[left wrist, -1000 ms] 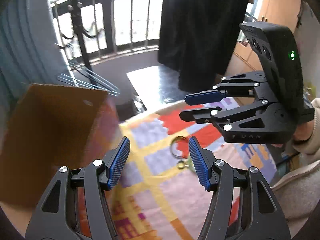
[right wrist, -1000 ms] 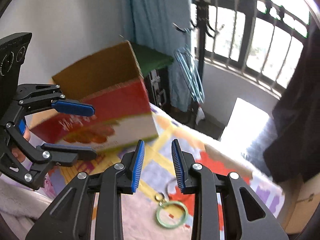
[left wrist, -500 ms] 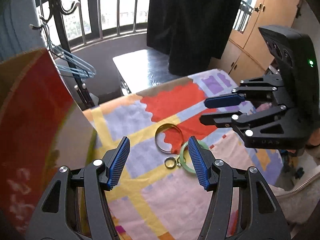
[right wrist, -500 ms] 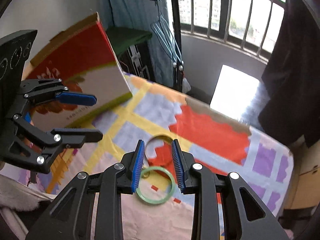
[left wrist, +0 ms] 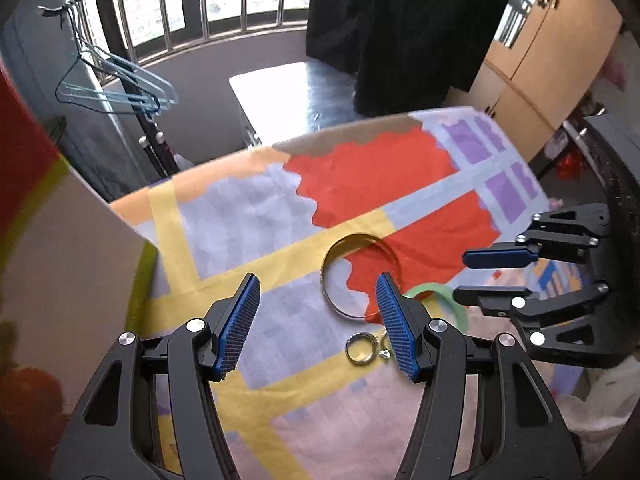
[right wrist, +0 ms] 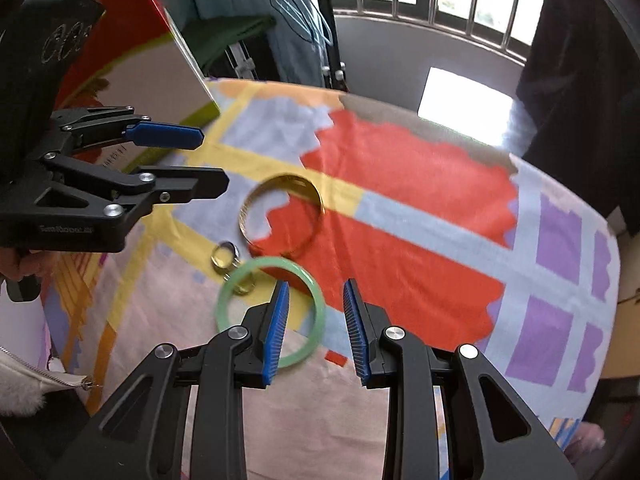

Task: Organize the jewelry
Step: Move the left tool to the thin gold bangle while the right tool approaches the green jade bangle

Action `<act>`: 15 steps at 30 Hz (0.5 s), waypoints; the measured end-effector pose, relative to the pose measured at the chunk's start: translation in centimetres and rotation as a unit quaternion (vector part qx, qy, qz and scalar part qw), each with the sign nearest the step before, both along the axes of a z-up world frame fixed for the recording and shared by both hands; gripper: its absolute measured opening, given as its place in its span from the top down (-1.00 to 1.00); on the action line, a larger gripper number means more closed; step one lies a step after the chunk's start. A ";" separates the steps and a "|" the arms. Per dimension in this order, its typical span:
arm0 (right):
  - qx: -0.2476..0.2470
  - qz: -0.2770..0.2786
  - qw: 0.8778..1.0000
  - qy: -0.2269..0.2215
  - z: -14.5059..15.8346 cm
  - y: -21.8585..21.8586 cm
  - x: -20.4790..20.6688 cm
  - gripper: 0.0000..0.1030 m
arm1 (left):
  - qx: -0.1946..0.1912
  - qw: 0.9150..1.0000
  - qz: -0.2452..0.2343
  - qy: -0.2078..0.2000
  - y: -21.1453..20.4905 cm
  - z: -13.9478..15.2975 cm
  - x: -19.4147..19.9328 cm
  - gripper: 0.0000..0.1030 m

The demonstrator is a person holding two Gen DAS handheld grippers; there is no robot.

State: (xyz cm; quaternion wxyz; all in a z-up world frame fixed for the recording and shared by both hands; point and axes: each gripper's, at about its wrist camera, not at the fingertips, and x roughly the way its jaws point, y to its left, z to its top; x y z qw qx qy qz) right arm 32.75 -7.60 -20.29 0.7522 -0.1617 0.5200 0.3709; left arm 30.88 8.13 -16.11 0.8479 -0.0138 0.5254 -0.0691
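Note:
A gold bangle (left wrist: 332,256) (right wrist: 256,200) lies flat on the patterned cloth. A green bangle (left wrist: 448,300) (right wrist: 232,292) lies next to it, nearer the right gripper. A small silver ring (left wrist: 360,349) (right wrist: 224,255) and another small ring (right wrist: 245,285) lie beside them. My left gripper (left wrist: 318,322) (right wrist: 208,160) is open and empty, above the cloth just left of the rings. My right gripper (right wrist: 314,330) (left wrist: 496,276) is open and empty, hovering over the green bangle's right edge.
A red and white cardboard box (right wrist: 132,56) (left wrist: 48,260) stands at the table's left edge. The colourful cloth (right wrist: 440,216) covers the table. Hangers on a coat stand (left wrist: 116,80), a dark curtain (left wrist: 400,20) and wooden cabinets (left wrist: 532,48) lie beyond the far edge.
Both grippers have tilted down and moved in over the table, so the jewelry now sits close in front of them. The box has slid to the left of view. The right gripper's jaws have opened wider.

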 end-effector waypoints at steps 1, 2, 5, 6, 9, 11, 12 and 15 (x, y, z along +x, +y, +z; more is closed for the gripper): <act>-0.005 0.000 1.000 0.000 -0.3 0.0 -0.2 0.46 | 0.000 1.000 0.003 0.001 -0.1 -0.5 0.1 -0.12; -0.009 0.004 1.000 -0.003 -0.5 0.0 -0.3 0.46 | 0.003 1.000 0.005 -0.001 -0.2 -0.9 0.1 -0.12; -0.021 0.009 1.000 -0.009 -1.3 -0.1 -0.7 0.46 | 0.027 1.000 0.002 0.009 -0.8 -2.3 0.3 -0.11; -0.021 0.009 1.000 -0.009 -1.4 0.0 -0.7 0.46 | 0.035 0.999 -0.001 0.012 -1.0 -2.8 0.4 -0.08; -0.034 -0.001 0.999 -0.014 -1.9 -0.2 -0.7 0.46 | 0.030 0.999 -0.001 0.026 -1.3 -3.8 0.7 -0.05; -0.032 -0.009 0.999 -0.010 -2.1 -0.5 -0.6 0.46 | 0.031 0.999 0.000 0.028 -1.4 -4.0 0.6 -0.05; -0.028 -0.013 0.999 -0.007 -2.1 -0.5 -0.5 0.46 | 0.030 0.999 -0.001 0.028 -1.4 -4.1 0.6 -0.05; -0.028 -0.015 0.999 -0.010 -2.2 -0.4 -0.5 0.46 | 0.032 0.999 0.001 0.022 -1.4 -4.3 0.6 -0.05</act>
